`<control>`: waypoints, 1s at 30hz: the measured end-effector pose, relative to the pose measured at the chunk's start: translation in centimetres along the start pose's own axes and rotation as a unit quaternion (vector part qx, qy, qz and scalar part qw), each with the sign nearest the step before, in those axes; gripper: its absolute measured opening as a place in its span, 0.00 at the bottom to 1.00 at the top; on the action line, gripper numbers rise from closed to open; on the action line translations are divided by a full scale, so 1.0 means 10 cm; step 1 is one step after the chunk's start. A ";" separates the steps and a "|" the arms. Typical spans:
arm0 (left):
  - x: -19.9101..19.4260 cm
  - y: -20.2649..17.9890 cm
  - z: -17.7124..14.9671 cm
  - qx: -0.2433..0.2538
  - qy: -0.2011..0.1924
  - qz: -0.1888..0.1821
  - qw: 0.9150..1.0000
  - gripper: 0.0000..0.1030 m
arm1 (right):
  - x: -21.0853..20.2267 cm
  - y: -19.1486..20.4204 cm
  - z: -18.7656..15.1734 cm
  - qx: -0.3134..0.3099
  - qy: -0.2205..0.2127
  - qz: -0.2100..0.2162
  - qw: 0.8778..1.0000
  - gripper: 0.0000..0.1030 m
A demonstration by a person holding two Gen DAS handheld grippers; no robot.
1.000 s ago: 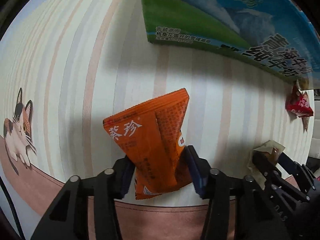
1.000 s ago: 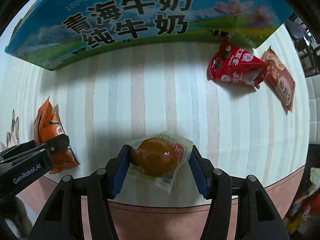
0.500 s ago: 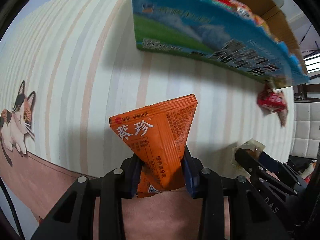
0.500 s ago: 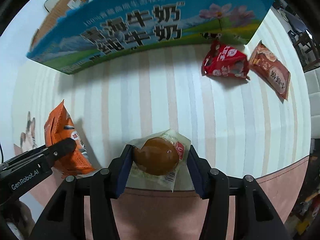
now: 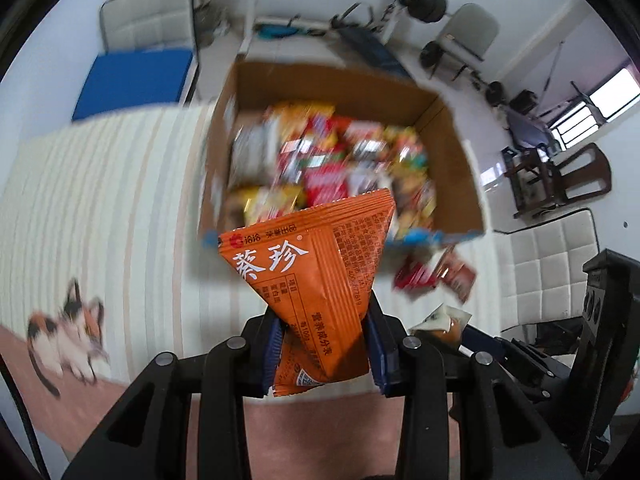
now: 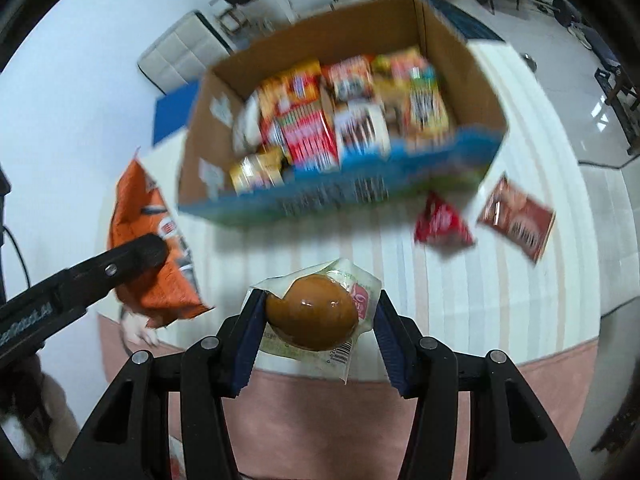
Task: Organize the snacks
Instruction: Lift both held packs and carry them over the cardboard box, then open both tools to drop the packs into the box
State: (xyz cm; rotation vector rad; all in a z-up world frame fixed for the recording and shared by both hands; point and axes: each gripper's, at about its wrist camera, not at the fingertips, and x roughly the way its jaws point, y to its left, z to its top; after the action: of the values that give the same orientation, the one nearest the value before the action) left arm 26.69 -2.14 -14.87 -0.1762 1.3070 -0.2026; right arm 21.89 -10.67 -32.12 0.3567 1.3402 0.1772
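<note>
Striped cloth over the surface, cartoon cat printed near its pink edge. Open cardboard box up top, blue-printed front, crammed with snack packs, all blurred. Outside the box, just in front of its right corner: red triangular packet and dark red flat packet, side by side on the cloth. Left tongs pinching an orange seed packet, held above the cloth near the box's front wall. Right tongs clamped on a clear-wrapped brown braised egg, also aloft, jaws just closed a touch tighter on it.
</note>
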 end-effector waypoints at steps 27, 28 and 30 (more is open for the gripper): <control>1.55 0.07 2.04 0.012 0.138 -0.001 0.990 0.36 | 0.53 -0.40 2.11 0.057 0.035 -0.026 0.997 0.58; 1.59 0.08 2.06 0.005 0.141 -0.005 0.990 0.40 | 0.59 -0.43 2.14 0.061 0.045 -0.025 0.997 0.60; 1.63 0.08 2.08 -0.003 0.147 -0.006 0.989 0.56 | 0.68 -0.49 2.18 0.068 0.060 -0.030 0.995 0.70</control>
State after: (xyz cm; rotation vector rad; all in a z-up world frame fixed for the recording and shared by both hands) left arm 50.86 -5.06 -25.07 -0.1637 1.6008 -0.2421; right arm 44.24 -16.27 -36.00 0.4251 1.4834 0.0584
